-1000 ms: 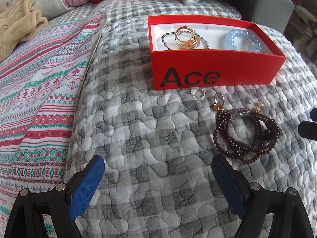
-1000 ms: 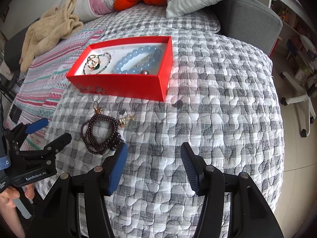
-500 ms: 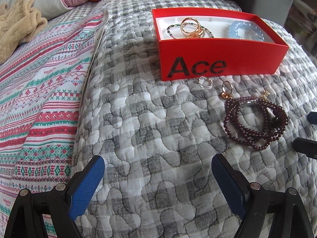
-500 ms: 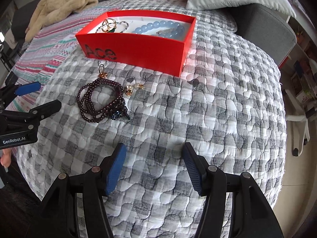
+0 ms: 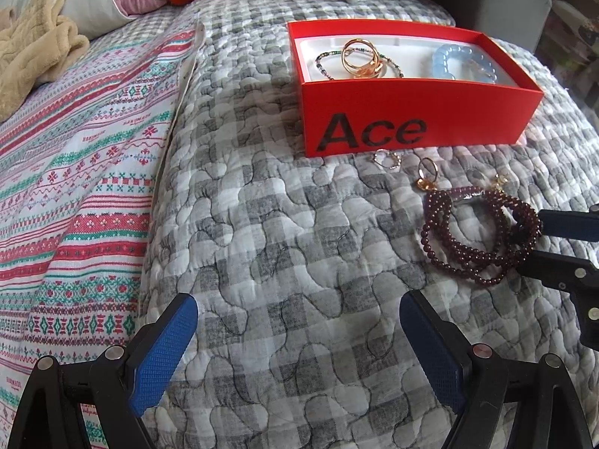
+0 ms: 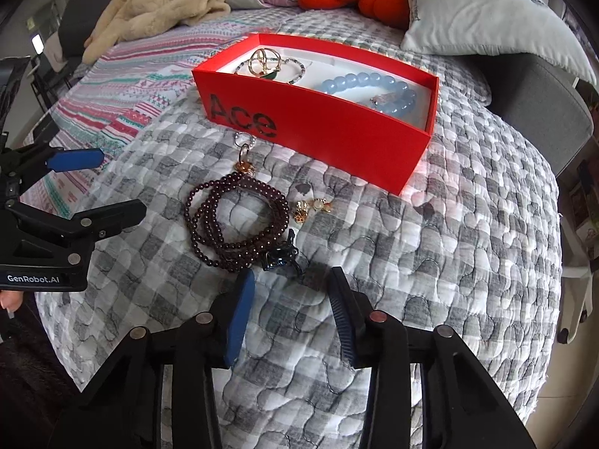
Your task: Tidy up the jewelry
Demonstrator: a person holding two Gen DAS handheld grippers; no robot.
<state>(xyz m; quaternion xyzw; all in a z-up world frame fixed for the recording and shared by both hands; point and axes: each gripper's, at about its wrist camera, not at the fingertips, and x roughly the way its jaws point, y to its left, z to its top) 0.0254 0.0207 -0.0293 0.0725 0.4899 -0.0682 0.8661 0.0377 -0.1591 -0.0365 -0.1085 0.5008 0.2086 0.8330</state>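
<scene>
On quilted checked bedspread, coiled dark beaded bracelet, glossy red box

My right hand-held gripper, its jaws just narrowed with nothing between them, hangs over the grey checked quilted bed, just short of a coiled dark-red bead necklace. Beyond lies an open red cardboard box holding a pale-blue bead bracelet.

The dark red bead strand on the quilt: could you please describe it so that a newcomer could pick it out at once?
Find the red box marked "Ace" on the grey checked quilt. On the quilt just in front of it lies the dark red bead strand, coiled in several loops. Its neighbours are small gold pieces; it alone is a large garnet-coloured coil.
</scene>
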